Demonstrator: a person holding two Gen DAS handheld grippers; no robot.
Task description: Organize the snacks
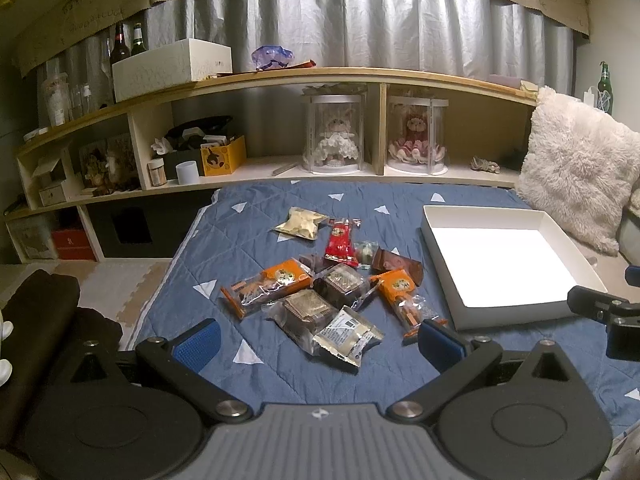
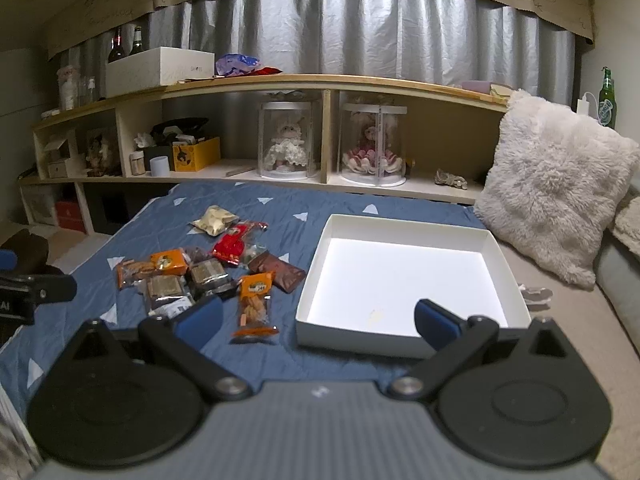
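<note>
Left wrist: left gripper (image 1: 320, 334) spread wide, empty, over snack pile (image 1: 320, 280); white box (image 1: 440, 236) at 2 o'clock. Right gripper (image 2: 318, 320) likewise apart. Risk: overlapping slick wrappers, double pick or slip.

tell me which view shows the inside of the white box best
The right wrist view: the white box sits nearly centred ahead of the right gripper, with all four walls and its bare floor visible. In the left wrist view the box lies off to the right, seen at a slant and glaring white.
</note>
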